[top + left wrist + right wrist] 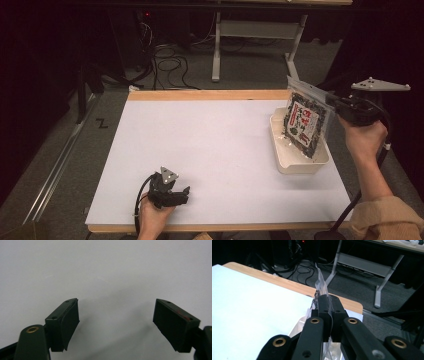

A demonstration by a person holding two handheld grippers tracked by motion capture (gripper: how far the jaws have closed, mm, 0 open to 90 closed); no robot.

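Left gripper, near the table's front edge: jaws spread wide over bare white surface, holding nothing. Right gripper, raised at the far right corner: jaws pressed together on the top edge of a clear bag of dark contents. The bag hangs tilted, its lower end inside a white tray.

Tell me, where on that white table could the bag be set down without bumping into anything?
Most of the white table is bare: the whole stretch between the left gripper near the front edge and the white tray at the right. It is crowded only at the tray, where the right gripper holds the bag above it.
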